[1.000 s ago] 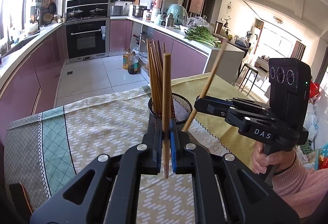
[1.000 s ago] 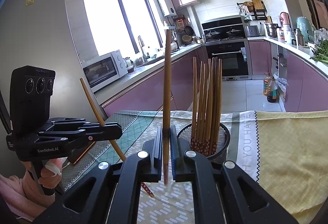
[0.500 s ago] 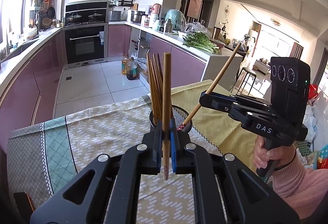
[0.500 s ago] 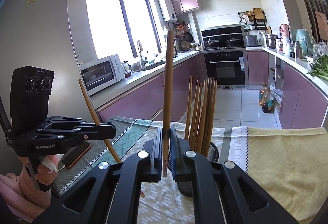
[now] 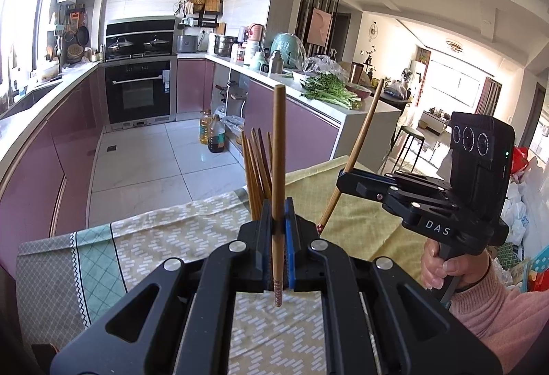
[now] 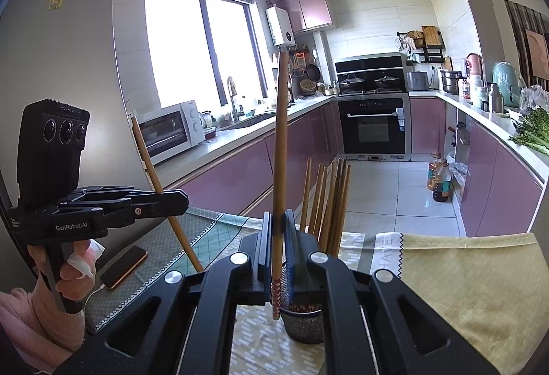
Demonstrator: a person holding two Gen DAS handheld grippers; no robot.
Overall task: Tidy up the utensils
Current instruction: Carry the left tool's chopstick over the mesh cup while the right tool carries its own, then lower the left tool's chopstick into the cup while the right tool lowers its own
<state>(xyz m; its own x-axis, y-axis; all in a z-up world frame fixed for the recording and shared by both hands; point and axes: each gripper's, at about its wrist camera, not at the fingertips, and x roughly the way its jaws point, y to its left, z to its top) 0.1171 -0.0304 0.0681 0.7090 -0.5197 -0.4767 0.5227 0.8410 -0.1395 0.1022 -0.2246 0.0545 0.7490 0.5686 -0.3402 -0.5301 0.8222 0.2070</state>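
Note:
My left gripper (image 5: 278,224) is shut on an upright wooden chopstick (image 5: 278,151), whose patterned tip hangs below the jaws. In the right wrist view this left gripper (image 6: 183,201) shows at the left with its chopstick (image 6: 151,169) slanting. My right gripper (image 6: 278,230) is shut on a second upright chopstick (image 6: 279,141). The left wrist view shows the right gripper (image 5: 341,181) with that chopstick (image 5: 360,148) tilted. A black mesh holder (image 6: 303,323) stands just behind the right jaws with several chopsticks (image 6: 329,200) in it. In the left wrist view only their tops (image 5: 255,165) show.
The table carries a patterned cloth (image 5: 164,237) and a yellow cloth (image 6: 463,279). A phone (image 6: 123,266) lies on it near the hand in the pink sleeve (image 6: 44,316). Purple kitchen counters (image 6: 240,169) and an oven (image 5: 137,93) stand beyond the table.
Both grippers have risen, each still holding its chopstick. The mesh holder has dropped lower in both views and is now hidden behind the left jaws.

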